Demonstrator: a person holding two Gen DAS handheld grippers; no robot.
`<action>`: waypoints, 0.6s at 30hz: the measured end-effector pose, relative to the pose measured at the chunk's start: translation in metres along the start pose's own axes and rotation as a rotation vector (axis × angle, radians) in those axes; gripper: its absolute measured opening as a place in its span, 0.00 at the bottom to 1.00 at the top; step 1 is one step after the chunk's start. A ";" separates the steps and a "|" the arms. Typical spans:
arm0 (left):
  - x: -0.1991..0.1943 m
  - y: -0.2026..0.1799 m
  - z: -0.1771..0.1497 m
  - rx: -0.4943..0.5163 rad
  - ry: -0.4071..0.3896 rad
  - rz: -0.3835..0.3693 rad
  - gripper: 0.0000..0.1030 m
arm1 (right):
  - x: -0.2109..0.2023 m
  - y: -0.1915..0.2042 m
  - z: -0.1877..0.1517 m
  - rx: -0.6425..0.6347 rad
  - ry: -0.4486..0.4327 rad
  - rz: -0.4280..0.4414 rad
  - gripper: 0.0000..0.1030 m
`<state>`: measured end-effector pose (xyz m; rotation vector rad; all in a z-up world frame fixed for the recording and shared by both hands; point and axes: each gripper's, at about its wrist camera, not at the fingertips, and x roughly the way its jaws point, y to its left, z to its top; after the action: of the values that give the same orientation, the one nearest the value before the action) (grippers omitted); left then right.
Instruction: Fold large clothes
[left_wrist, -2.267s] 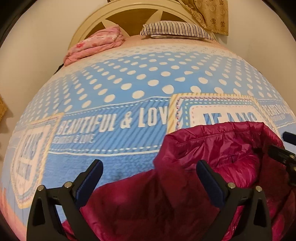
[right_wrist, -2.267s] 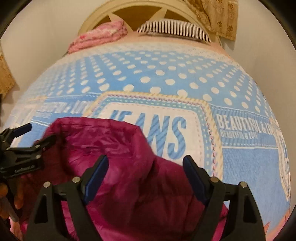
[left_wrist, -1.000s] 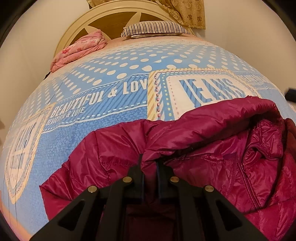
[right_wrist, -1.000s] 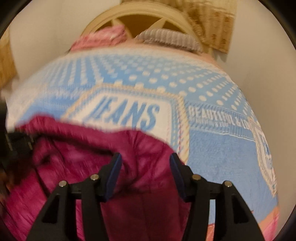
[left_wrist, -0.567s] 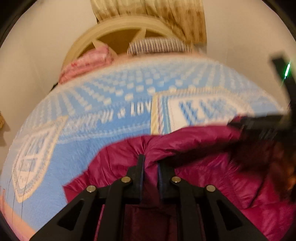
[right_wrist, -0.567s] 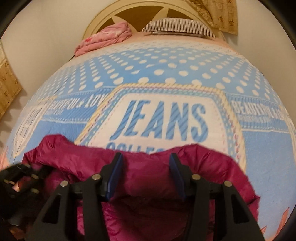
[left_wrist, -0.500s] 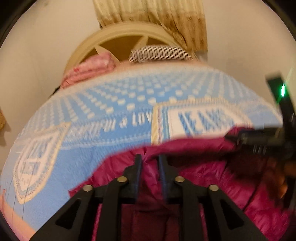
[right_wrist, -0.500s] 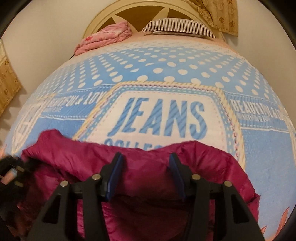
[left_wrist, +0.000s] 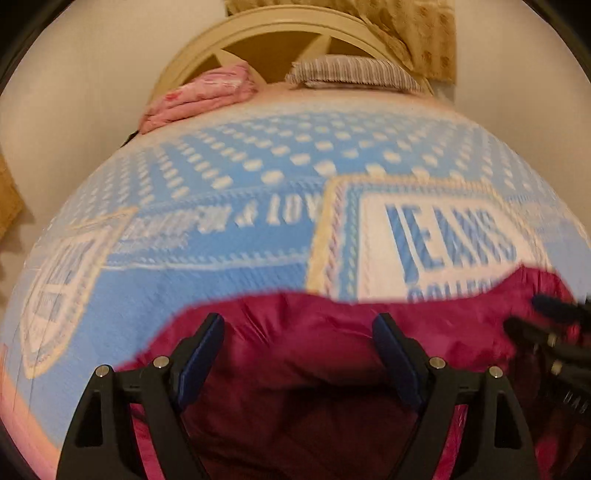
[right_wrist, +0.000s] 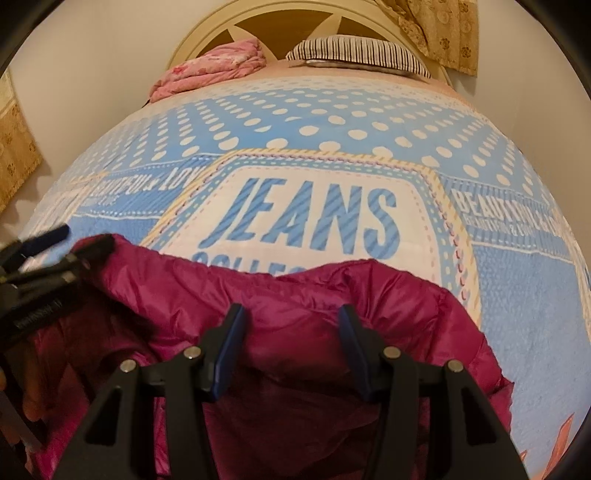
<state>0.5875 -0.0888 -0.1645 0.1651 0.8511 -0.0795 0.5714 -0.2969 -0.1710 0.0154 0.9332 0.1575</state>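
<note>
A magenta puffer jacket (right_wrist: 314, 317) lies bunched at the near end of the bed, on a blue bedspread (right_wrist: 332, 122) with white dots and the big word "JEANS". The left gripper (left_wrist: 297, 332) hovers over the left part of the jacket with its fingers wide apart and nothing between them. The right gripper (right_wrist: 291, 325) is above the right part, fingers also apart; whether they touch the cloth I cannot tell. At the far end, near the round headboard (right_wrist: 306, 26), rest a folded pink blanket (right_wrist: 210, 68) and, beside it, a striped pillow (right_wrist: 354, 51).
</note>
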 end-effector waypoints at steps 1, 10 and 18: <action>0.005 -0.006 -0.006 0.031 0.012 0.016 0.80 | 0.001 0.001 -0.002 -0.010 -0.002 -0.004 0.54; 0.028 -0.003 -0.021 -0.014 0.032 0.004 0.84 | 0.016 0.004 -0.013 -0.034 -0.013 -0.032 0.54; 0.033 -0.008 -0.022 -0.013 0.039 0.032 0.90 | 0.026 0.013 -0.021 -0.074 -0.041 -0.100 0.55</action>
<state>0.5923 -0.0925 -0.2044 0.1682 0.8872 -0.0408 0.5681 -0.2815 -0.2028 -0.0958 0.8848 0.0984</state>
